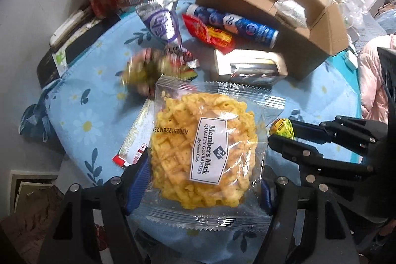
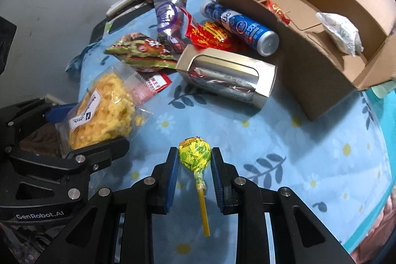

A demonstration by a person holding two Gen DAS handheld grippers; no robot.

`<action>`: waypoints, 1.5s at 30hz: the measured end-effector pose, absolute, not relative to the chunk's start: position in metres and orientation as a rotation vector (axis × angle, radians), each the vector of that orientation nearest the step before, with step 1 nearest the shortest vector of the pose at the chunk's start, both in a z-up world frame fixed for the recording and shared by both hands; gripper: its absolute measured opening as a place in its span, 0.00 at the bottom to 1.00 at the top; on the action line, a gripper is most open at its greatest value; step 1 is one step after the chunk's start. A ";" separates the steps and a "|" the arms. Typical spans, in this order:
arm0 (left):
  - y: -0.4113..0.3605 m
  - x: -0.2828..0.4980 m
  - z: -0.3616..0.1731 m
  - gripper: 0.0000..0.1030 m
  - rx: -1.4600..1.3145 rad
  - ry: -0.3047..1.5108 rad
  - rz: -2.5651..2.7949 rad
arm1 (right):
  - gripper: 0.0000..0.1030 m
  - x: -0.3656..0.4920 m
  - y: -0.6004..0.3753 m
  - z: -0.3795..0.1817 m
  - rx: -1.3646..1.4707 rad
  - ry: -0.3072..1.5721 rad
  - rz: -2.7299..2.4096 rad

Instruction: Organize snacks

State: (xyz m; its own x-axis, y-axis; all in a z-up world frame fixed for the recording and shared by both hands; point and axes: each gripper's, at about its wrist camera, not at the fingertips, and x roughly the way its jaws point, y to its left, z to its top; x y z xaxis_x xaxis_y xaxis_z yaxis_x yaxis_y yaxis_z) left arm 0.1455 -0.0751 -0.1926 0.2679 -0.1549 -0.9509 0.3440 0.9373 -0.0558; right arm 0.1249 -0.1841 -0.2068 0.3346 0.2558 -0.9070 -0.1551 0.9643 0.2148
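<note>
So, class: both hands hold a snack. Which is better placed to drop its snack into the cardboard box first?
Right, probably: its lollipop sits nearer the cardboard box; the left's cracker packet is farther off.

Glossy clear plastic snack bag; matt brown corrugated cardboard box; soft printed cloth tablecloth; shiny crinkled lollipop wrapper.
</note>
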 end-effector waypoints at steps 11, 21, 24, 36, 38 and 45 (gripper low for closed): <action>-0.078 0.131 -0.153 0.70 0.165 1.162 -0.351 | 0.25 0.106 -0.191 -0.168 0.096 1.133 0.246; -0.089 0.143 -0.113 0.70 0.165 1.068 -0.384 | 0.25 0.111 -0.204 -0.126 0.071 1.066 0.209; -0.095 0.151 -0.103 0.70 0.167 1.040 -0.395 | 0.25 0.117 -0.210 -0.116 0.068 1.048 0.196; -0.131 0.201 -0.065 0.70 0.169 0.935 -0.464 | 0.25 0.155 -0.246 -0.080 0.058 0.964 0.129; -0.138 0.213 -0.061 0.70 0.171 0.921 -0.478 | 0.25 0.164 -0.254 -0.076 0.058 0.951 0.110; -0.168 0.254 -0.060 0.70 0.195 0.887 -0.523 | 0.25 0.197 -0.286 -0.068 0.074 0.922 0.046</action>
State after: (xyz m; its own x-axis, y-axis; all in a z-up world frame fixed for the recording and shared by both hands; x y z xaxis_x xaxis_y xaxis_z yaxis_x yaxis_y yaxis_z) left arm 0.2540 -0.1676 -0.0598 0.5168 -0.3531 -0.7799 0.5110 0.8581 -0.0499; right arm 0.1969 -0.2858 -0.0683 0.6035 0.0714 -0.7942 -0.0083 0.9965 0.0833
